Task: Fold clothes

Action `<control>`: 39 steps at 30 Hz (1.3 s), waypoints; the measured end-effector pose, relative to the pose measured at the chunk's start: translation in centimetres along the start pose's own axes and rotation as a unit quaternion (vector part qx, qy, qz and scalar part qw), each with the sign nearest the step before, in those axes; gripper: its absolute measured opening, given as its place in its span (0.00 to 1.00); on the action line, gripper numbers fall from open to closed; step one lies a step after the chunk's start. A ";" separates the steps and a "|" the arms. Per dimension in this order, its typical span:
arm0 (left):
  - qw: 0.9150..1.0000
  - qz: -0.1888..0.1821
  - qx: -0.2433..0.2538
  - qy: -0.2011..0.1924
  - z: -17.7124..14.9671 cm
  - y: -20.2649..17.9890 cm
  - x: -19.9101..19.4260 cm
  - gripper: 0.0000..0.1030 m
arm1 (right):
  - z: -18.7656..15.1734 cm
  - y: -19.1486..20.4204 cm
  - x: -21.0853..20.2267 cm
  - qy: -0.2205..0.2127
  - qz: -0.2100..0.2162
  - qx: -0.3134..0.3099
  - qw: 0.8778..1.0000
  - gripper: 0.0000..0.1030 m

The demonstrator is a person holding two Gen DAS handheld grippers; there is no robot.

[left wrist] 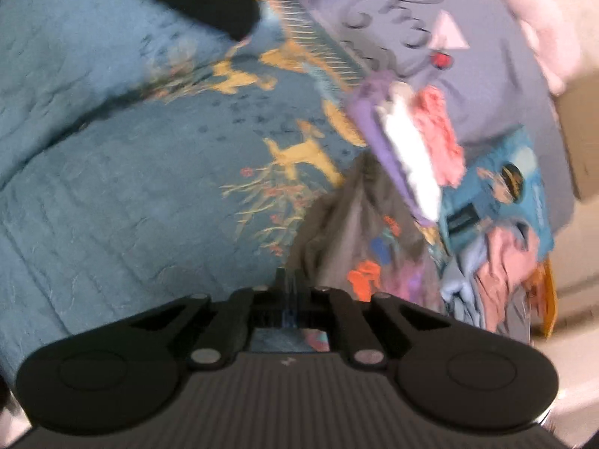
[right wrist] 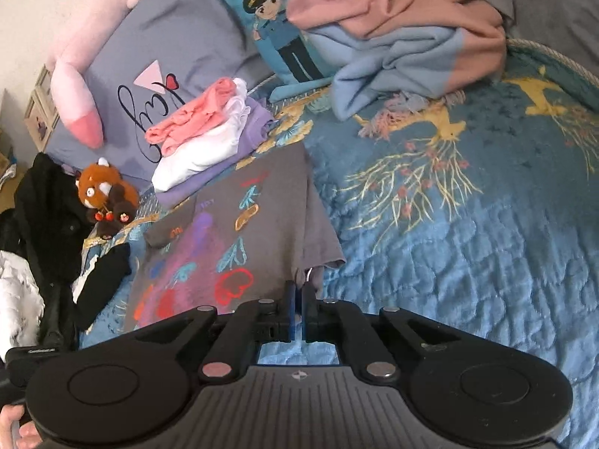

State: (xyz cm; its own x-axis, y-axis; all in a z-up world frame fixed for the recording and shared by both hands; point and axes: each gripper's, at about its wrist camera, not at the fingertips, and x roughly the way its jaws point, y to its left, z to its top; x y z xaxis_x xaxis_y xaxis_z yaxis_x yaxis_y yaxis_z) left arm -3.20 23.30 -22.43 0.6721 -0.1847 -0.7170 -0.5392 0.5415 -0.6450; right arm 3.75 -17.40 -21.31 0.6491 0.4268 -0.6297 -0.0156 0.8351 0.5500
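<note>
Two hand-held grippers show, the left hand-held gripper [left wrist: 287, 280] and the right hand-held gripper [right wrist: 298, 292]. One grey printed T-shirt [right wrist: 239, 232] lies on one blue quilted bed cover [right wrist: 468, 247]. One stack of three folded garments [right wrist: 209, 134] shows pink, white and purple layers. One loose pink-and-blue heap [right wrist: 404, 33] sits nearby. Two pillows count: one lilac pillow [right wrist: 176, 33] and one cartoon-officer cushion [right wrist: 277, 37]. There are two soft toys: one brown plush [right wrist: 105, 191] and one pink plush [right wrist: 78, 86].
</note>
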 end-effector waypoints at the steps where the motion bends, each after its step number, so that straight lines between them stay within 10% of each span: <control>1: 1.000 -0.004 0.001 0.003 0.0 -0.1 0.1 0.04 | 0.0 0.0 0.0 0.000 0.000 -0.001 1.000 0.03; 10: 0.999 -0.026 0.017 0.025 0.0 -1.1 1.5 0.28 | 0.4 -0.6 -0.5 -0.004 0.016 0.008 1.000 0.19; 15: 0.999 -0.018 0.013 0.034 -0.3 -0.9 2.7 0.20 | 0.6 -0.9 0.7 0.013 0.025 0.015 0.999 0.22; 20: 0.999 -0.010 0.031 0.033 -0.4 -0.9 2.6 0.03 | 0.4 -1.0 1.5 0.017 0.030 0.025 0.999 0.04; 39: 0.997 0.026 0.069 0.020 -0.9 -1.7 1.5 0.02 | 0.0 -1.3 0.5 0.017 0.003 0.025 1.000 0.03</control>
State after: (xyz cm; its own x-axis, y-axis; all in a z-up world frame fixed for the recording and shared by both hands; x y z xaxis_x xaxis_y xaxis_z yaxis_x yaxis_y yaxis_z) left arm -1.69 21.37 -22.63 0.6229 -0.1852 -0.7601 -0.4954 0.6586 -0.5664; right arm 4.09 -18.31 -22.34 0.6221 0.4449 -0.6442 0.0193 0.8138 0.5808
